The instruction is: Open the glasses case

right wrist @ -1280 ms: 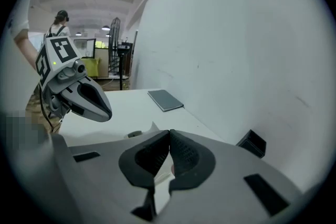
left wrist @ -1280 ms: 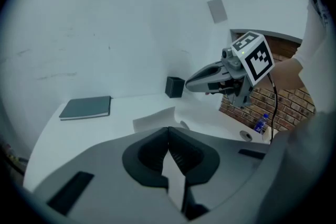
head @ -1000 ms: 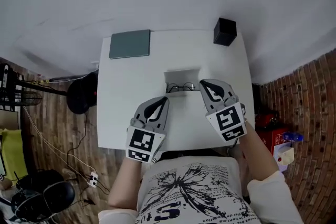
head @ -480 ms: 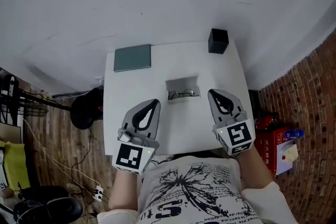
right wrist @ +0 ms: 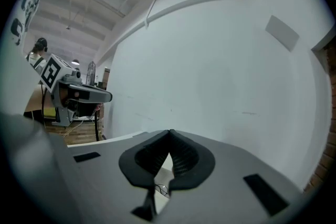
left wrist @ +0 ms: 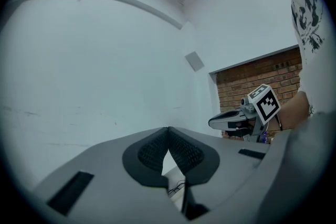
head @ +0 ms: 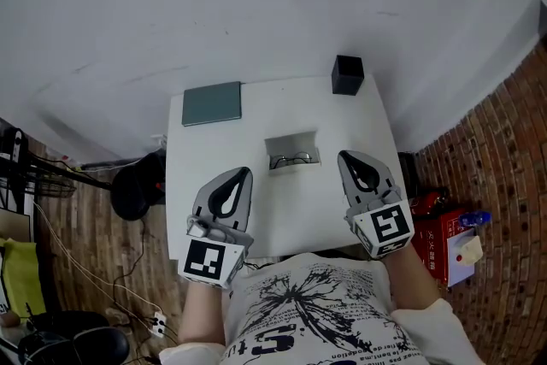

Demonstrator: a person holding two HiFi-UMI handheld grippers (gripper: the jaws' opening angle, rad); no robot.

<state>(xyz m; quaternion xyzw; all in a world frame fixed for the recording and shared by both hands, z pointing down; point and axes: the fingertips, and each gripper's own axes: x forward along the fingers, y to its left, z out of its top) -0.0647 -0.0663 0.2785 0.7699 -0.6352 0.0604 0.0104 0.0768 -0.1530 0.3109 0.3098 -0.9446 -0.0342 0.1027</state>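
The jaws of the left gripper [head: 243,173] and the right gripper [head: 345,156] meet at their tips with nothing between them, so neither tool holds anything. Both are held near the front edge of the white table [head: 197,158], apart from the glasses case [head: 292,146], which lies mid-table between and just beyond them with its lid raised and spectacles [head: 292,158] showing inside; the opening appears complete, which would explain the empty, closed jaws. A grey-green pad [head: 211,103] and a black box [head: 347,74] sit at the far corners, well apart from the case.

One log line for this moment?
glasses case open, glasses inside | left gripper shut, empty | right gripper shut, empty | neither touches case
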